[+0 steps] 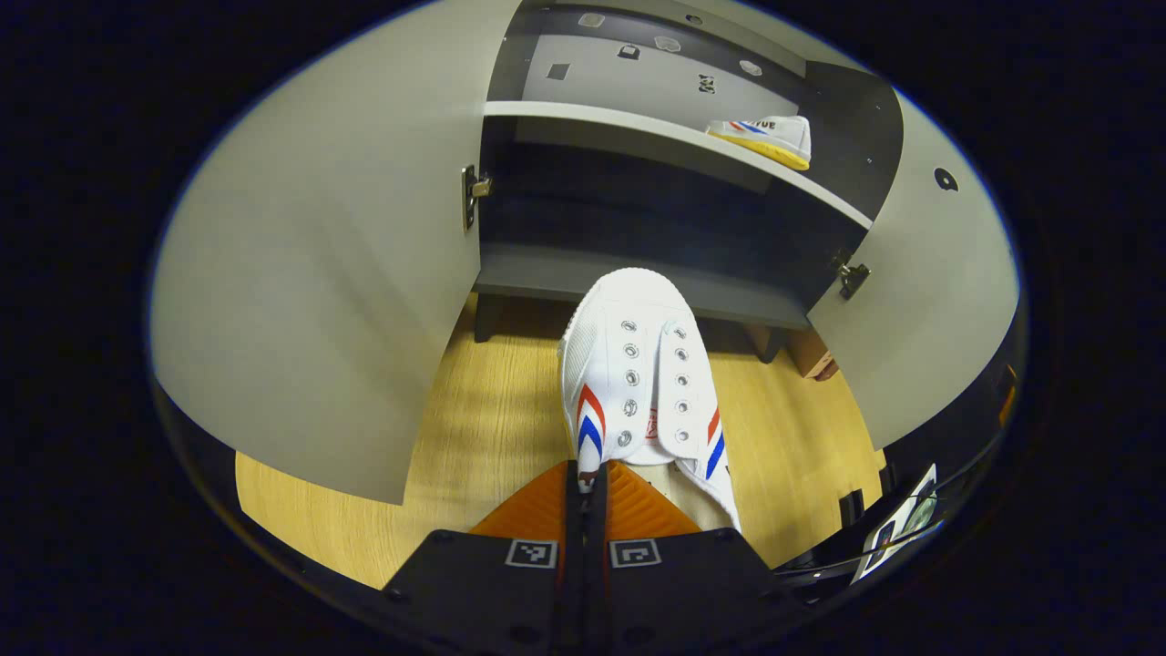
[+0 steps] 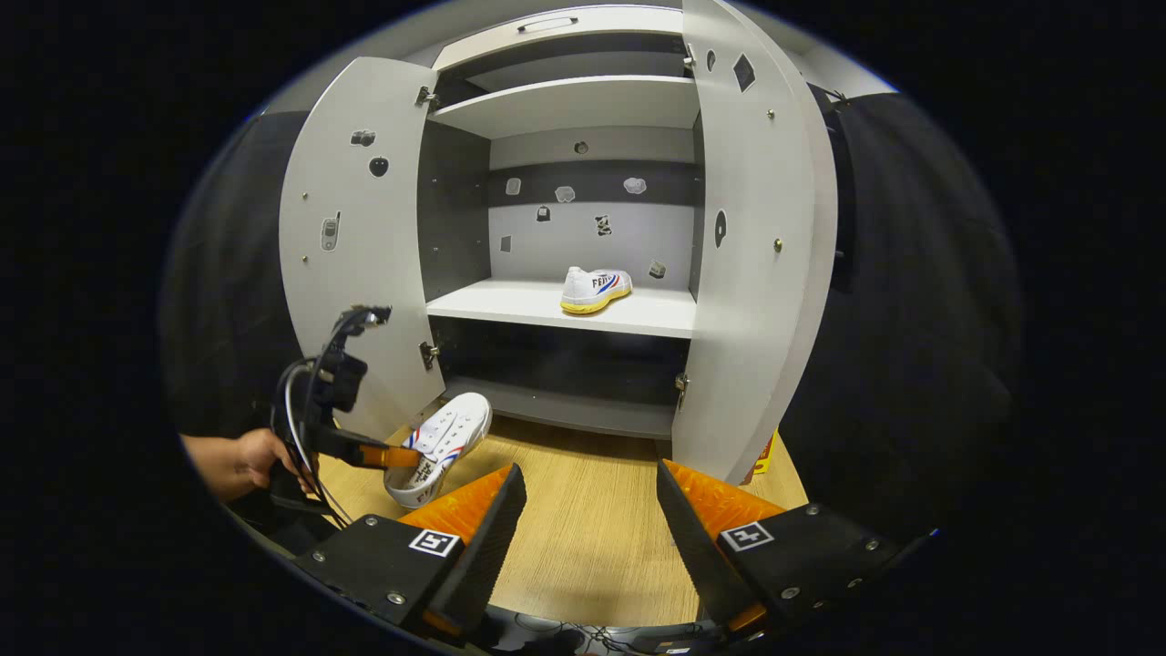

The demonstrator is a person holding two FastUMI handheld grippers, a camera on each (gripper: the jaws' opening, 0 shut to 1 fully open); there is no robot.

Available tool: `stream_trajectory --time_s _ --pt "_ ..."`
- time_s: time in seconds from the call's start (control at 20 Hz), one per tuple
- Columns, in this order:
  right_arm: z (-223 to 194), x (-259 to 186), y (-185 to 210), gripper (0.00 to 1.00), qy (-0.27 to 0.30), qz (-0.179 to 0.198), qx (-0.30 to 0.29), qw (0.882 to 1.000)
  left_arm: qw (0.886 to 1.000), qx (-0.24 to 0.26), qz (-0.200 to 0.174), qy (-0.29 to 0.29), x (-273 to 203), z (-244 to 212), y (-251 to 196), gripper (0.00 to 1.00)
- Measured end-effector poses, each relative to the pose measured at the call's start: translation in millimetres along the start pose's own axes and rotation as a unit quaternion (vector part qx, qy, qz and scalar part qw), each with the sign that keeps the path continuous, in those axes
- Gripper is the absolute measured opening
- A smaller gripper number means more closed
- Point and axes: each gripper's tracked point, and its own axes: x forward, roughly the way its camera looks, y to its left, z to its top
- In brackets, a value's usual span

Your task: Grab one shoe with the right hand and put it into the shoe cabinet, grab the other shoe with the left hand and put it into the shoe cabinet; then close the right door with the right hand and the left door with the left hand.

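Pinching the soft canvas collar of the light white shoe (image 1: 642,383) above the floor before the cabinet (image 2: 565,310), the left gripper (image 1: 594,487) is clamped tight, while the right gripper (image 2: 588,510) hangs wide open and empty.

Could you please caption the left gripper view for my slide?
Left gripper pinching a white shoe before the open cabinet, its mate already shelved.

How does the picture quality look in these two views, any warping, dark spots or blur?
Left gripper view: fisheye bows the grey cabinet doors outward; the lower compartment is deeply shadowed; the white canvas shoe with red and blue stripes is sharp. Right gripper view: the same bowing, even light on the white middle shelf, soft shadows on the light wood floor.
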Motion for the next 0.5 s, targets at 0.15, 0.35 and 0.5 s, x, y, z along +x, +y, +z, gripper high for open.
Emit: stream_trajectory --time_s 0.15,0.35,0.5 --pt "-2 -2 -1 0.89 -0.002 0.0 0.002 1.0 1.0 -0.003 -0.012 -0.011 -15 21 4 0.07" --pt "-2 -6 -5 0.89 -0.008 -0.003 0.009 1.0 0.999 0.004 -0.017 -0.037 -35 51 11 0.07" --pt "-2 -8 -9 0.89 -0.012 -0.007 0.01 1.0 0.998 0.018 -0.009 -0.055 -54 78 12 0.07"
